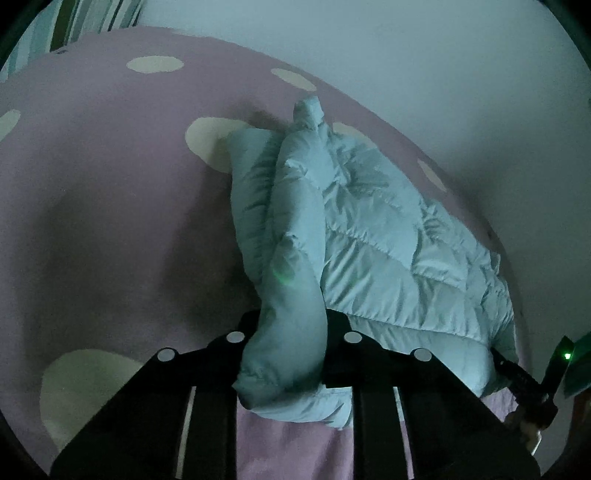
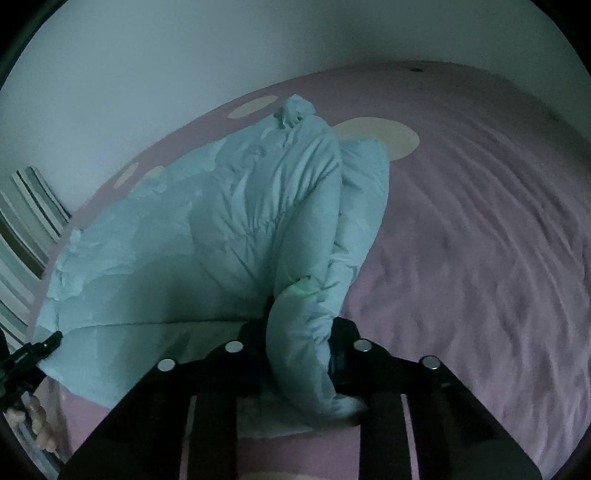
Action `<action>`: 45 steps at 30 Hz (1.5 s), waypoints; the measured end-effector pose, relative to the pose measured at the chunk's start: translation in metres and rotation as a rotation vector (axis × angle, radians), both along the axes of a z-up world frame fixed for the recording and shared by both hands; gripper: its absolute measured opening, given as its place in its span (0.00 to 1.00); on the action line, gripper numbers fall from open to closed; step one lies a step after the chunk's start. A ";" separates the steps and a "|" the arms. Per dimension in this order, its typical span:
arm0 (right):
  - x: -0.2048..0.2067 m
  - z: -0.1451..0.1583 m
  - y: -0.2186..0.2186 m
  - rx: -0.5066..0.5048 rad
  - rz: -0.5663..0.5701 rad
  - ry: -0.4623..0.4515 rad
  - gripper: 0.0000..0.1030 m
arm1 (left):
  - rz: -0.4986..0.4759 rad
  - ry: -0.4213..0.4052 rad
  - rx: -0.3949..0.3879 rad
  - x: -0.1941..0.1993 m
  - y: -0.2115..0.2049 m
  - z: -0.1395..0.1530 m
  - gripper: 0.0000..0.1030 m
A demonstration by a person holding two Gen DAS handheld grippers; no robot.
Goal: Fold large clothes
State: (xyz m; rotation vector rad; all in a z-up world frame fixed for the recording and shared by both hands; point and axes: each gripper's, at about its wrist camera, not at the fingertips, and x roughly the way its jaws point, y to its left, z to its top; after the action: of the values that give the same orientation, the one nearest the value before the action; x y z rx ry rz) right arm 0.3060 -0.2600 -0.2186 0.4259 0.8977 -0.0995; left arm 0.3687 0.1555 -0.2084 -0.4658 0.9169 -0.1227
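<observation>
While the room is dim, we list what we see from left to right.

Curtain: we see striped fabric (image 1: 92,16) at the upper left of the left wrist view, beyond the bed's far edge.

Bed: we see a pink cover with pale dots (image 1: 110,206) spread under everything; in the right wrist view its bare part (image 2: 480,229) is rippled with shallow creases.

Left claw: our left claw (image 1: 286,332) is clamped on a thick puffy roll of the jacket, the fabric bulging up between the two black fingers (image 1: 340,332) and spilling down past them toward the camera.

Jacket: we see a pale blue quilted puffer jacket (image 1: 388,240) lying on the bed near the wall, its body spread flat to the right of the left claw, with a bunched peak at its far end. One folded section stands up as a ridge running away from the claw.

Right claw: our right claw (image 2: 299,339) is also closed on a rolled edge of the jacket (image 2: 221,221), with fabric squeezed between its fingers (image 2: 343,343) and a loose end hanging below them. In the left wrist view the same tool (image 1: 532,384) shows at the jacket's near right corner, a green light beside it.

Wall: we see a plain pale wall (image 1: 443,74) behind the bed.
</observation>
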 end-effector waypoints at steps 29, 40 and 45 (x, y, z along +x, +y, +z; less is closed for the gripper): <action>-0.174 0.018 0.063 0.056 0.176 0.008 0.19 | 0.080 0.054 0.000 -0.191 0.085 0.014 0.16; -0.181 0.014 0.059 0.067 0.148 0.004 0.30 | 0.101 0.065 -0.021 -0.194 0.098 0.006 0.32; -0.189 0.031 0.050 0.009 0.107 -0.020 0.39 | 0.135 0.052 -0.009 -0.200 0.110 0.015 0.63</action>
State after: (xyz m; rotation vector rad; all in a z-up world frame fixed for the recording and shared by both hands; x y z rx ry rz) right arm 0.1171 -0.2099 -0.1877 0.3855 0.8996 0.0065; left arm 0.1687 0.2653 -0.1934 -0.5401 0.9337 0.0080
